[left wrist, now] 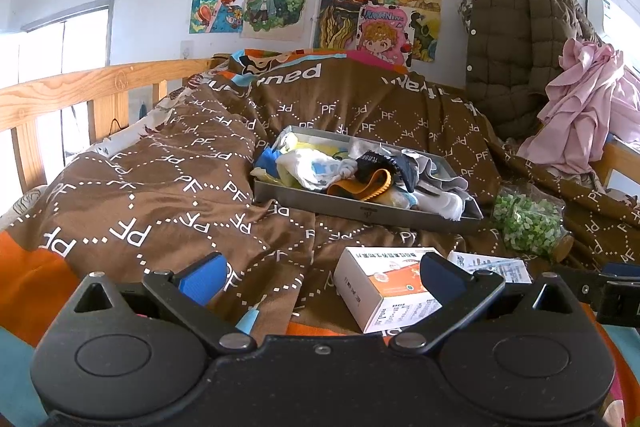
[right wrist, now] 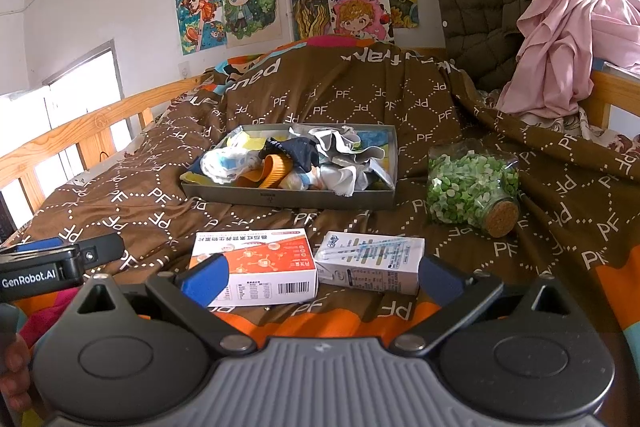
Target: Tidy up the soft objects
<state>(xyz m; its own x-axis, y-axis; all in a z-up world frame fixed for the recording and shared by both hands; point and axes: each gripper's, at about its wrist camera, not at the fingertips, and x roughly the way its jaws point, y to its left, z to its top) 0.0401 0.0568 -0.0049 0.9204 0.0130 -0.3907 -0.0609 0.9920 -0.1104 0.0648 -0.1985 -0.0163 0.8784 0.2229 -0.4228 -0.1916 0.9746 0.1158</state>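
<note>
**Both grippers spread and empty over the bed; soft things heaped in the grey tray ahead**

The left gripper [left wrist: 322, 277] hangs low over the brown patterned blanket [left wrist: 160, 195] with its blue-padded fingers spread wide and nothing between them. Just past its right finger lies an orange-and-white carton [left wrist: 384, 295], and beyond that, further right, a white carton [left wrist: 490, 265] partly hidden by the finger. At the right edge of the left wrist view a black part of the other tool shows.

The right gripper [right wrist: 320, 277] is likewise released, fingers wide apart and holding nothing. Directly in front of it, between its fingertips, sit the two boxes side by side: the orange-and-white carton [right wrist: 260, 267] toward the left finger, the white carton [right wrist: 372, 261] toward the right finger, their near corners close together. The left gripper [right wrist: 60, 259] pokes in at the right wrist view's left edge.

Farther ahead of both grippers rests a shallow grey tray [right wrist: 288, 197], and in it the pile of soft items [right wrist: 296, 163]: crumpled white, dark and grey cloth pieces, with an orange band [right wrist: 274, 173] near the front. Right of the tray, ahead of the right finger, a corked glass jar [right wrist: 472, 183] of green and white bits lies on its side, cork toward the gripper.

Beyond that, a dark quilted jacket [right wrist: 476, 7] and pink cloth [right wrist: 568, 27] are piled at the far right, under drawings [right wrist: 248, 3] taped to the wall.
</note>
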